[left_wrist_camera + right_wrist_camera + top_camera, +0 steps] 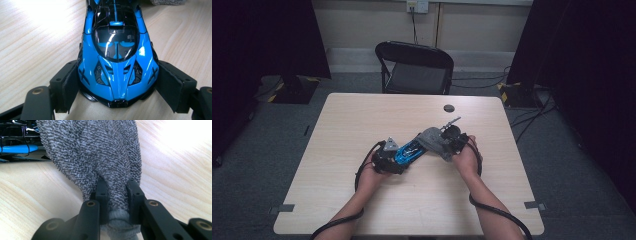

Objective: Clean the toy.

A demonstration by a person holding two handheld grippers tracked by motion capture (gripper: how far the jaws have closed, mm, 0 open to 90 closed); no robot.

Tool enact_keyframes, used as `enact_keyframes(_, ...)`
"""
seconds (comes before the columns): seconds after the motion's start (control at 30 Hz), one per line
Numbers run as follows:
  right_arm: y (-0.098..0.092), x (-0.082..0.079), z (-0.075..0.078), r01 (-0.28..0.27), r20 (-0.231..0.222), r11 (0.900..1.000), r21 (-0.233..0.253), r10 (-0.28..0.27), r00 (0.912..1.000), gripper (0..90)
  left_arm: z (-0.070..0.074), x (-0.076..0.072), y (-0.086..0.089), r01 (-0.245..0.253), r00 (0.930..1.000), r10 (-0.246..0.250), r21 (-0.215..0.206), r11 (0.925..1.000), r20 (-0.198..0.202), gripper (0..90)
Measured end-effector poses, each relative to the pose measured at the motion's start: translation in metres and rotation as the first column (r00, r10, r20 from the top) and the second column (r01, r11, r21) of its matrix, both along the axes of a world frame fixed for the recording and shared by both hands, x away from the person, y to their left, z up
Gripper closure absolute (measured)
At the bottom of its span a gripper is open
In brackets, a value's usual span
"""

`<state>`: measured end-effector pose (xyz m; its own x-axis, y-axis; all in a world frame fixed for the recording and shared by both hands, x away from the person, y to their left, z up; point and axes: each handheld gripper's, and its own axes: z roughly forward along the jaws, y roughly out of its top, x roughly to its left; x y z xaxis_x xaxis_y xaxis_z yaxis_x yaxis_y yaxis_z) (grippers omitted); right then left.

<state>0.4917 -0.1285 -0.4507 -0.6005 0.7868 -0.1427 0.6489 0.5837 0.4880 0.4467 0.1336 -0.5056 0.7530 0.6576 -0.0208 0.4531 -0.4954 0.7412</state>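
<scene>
High view: both grippers meet near the middle of the wooden table. Left gripper sits at the near-left end of a blue toy car, right gripper at the far-right end with a grey cloth bunched over the car's far end. Car lies diagonally, near-left to far-right, resting on the table top.

Left gripper view gives detail the high view lacks: the left gripper has its padded jaws pressed on both flanks of the car's nose, clamping it; windscreen and black roof run away from the camera. A corner of the cloth shows at the far edge.

Right gripper view: the right gripper is clenched on a pinched fold of the cloth, a fuzzy grey microfibre; the rest fans out ahead. Car's blue-black side shows at top left, touching the cloth.

Pose: both forearms come in from the near edge, angled inward, hands wrapped around the gripper handles, cables trailing back along the arms. A black folding chair stands beyond the table; a small dark disc lies on the far part.
</scene>
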Motion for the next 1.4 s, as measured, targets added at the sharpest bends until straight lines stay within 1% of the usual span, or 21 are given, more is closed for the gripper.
enact_keyframes(0.4, -0.007, 0.001, 0.001, 0.015, 0.000, 1.000, 0.001, -0.015, 0.9999, 75.4, 0.000, 0.000, 0.000, 0.000, 1.0000, 0.000, 0.000, 1.0000, 0.000, 23.6)
enact_keyframes(0.83, -0.016, 0.001, 0.003, 0.034, 0.000, 0.999, -0.013, -0.034, 0.9994, 75.4, 0.000, 0.000, 0.000, 0.000, 1.0000, 0.000, 0.000, 1.0000, 0.000, 23.6)
enact_keyframes(1.0, -0.021, 0.000, 0.006, 0.048, 0.010, 0.999, -0.021, -0.048, 0.9988, 75.4, 0.000, 0.000, 0.000, 0.000, 1.0000, 0.000, 0.000, 1.0000, -0.001, 23.6)
enact_keyframes(1.03, -0.025, -0.001, 0.007, 0.063, 0.011, 0.998, -0.021, -0.062, 0.9980, 75.4, 0.000, 0.000, 0.000, 0.000, 1.0000, 0.000, 0.000, 1.0000, 0.000, 23.5)
enact_keyframes(1.17, -0.036, -0.003, 0.007, 0.085, 0.013, 0.996, -0.014, -0.085, 0.9963, 75.4, 0.000, -0.001, 0.000, -0.001, 1.0000, 0.001, 0.004, 1.0000, 0.002, 23.1)
enact_keyframes(1.2, -0.036, -0.003, 0.007, 0.085, 0.013, 0.996, -0.014, -0.085, 0.9963, 75.4, 0.000, -0.001, 0.000, -0.001, 1.0000, 0.001, 0.004, 1.0000, 0.002, 22.8)
enact_keyframes(1.3, -0.045, -0.006, 0.006, 0.097, 0.011, 0.995, -0.005, -0.097, 0.9952, 75.4, 0.000, -0.001, 0.000, 0.000, 1.0000, 0.000, 0.006, 1.0000, -0.002, 21.3)
enact_keyframes(1.37, -0.054, -0.010, 0.005, 0.105, 0.011, 0.994, 0.010, -0.105, 0.9944, 75.4, 0.000, -0.002, 0.000, -0.002, 1.0000, 0.002, 0.008, 1.0000, -0.001, 19.5)
enact_keyframes(1.4, -0.054, -0.010, 0.005, 0.105, 0.011, 0.994, 0.010, -0.105, 0.9944, 75.4, 0.000, -0.001, 0.000, -0.003, 1.0000, 0.003, 0.006, 1.0000, -0.003, 19.5)
